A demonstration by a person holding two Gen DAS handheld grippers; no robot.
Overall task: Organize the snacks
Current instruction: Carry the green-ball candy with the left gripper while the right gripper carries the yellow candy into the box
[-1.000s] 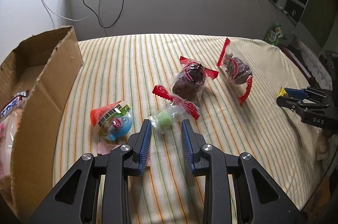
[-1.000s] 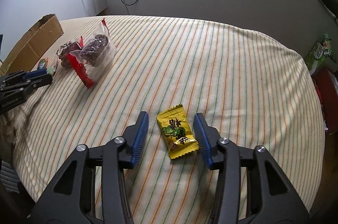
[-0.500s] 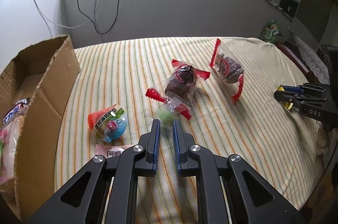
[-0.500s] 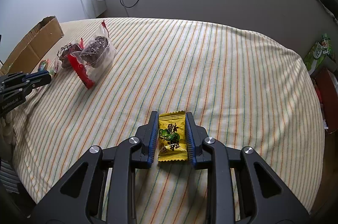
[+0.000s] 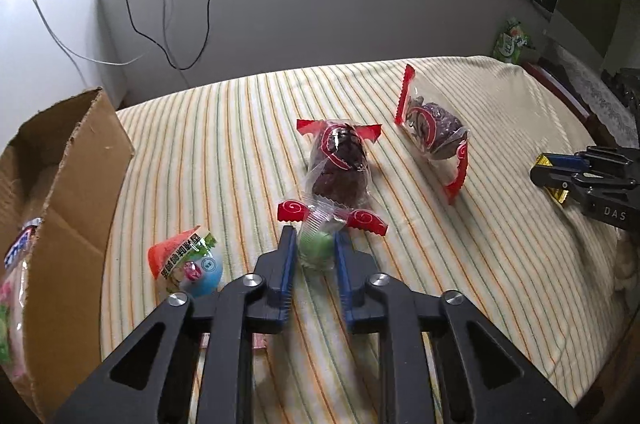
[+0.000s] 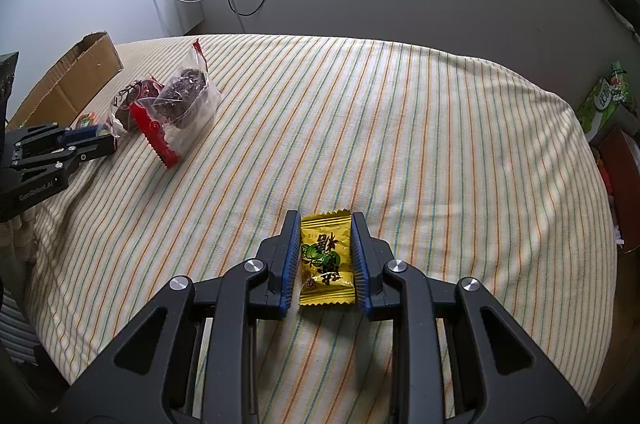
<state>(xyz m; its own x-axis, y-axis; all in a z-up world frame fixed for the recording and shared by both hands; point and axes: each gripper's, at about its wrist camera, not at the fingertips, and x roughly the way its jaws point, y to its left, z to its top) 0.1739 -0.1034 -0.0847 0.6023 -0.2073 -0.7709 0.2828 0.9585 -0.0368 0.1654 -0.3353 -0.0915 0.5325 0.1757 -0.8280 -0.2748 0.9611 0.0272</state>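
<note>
My left gripper (image 5: 314,251) is shut on a small green candy (image 5: 316,248) in a clear wrapper, just above the striped tablecloth (image 5: 240,152). Two clear red-edged packs of dark snacks lie beyond it, one near (image 5: 340,168) and one farther right (image 5: 434,130). A round blue and orange snack (image 5: 188,264) lies to the left. My right gripper (image 6: 326,254) is shut on a yellow candy packet (image 6: 326,256), held over the cloth. It also shows at the right of the left wrist view (image 5: 560,176).
An open cardboard box (image 5: 60,204) with several packets inside stands at the table's left edge. A pink packet (image 5: 256,342) lies under the left gripper. Cables hang down the wall behind. A green box (image 6: 604,96) stands off the table's right side.
Both grippers closed from open: the left on the green candy, the right on the yellow packet. Both have risen slightly from the cloth with their candies.
</note>
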